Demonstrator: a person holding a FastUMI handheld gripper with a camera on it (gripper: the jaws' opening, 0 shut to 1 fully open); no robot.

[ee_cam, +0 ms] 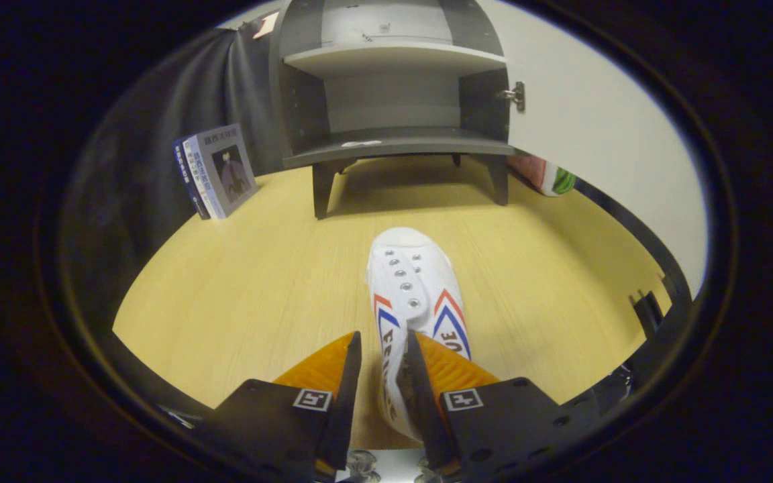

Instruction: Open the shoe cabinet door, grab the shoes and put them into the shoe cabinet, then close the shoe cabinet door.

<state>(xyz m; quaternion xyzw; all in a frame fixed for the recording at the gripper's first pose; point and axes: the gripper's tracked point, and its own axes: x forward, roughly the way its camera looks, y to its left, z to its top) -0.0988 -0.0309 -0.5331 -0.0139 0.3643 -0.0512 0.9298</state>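
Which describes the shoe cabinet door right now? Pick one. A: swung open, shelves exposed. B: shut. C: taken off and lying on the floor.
A: the white door stands swung open on its hinge, exposing the shoe cabinet shelves, while the gripper fingers clamp the white sneaker's side wall.

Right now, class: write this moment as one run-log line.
door: open | shoe cabinet: shelves bare | gripper: shut on white shoe | shoe: between fingers, toe toward cabinet | step: carrying to cabinet
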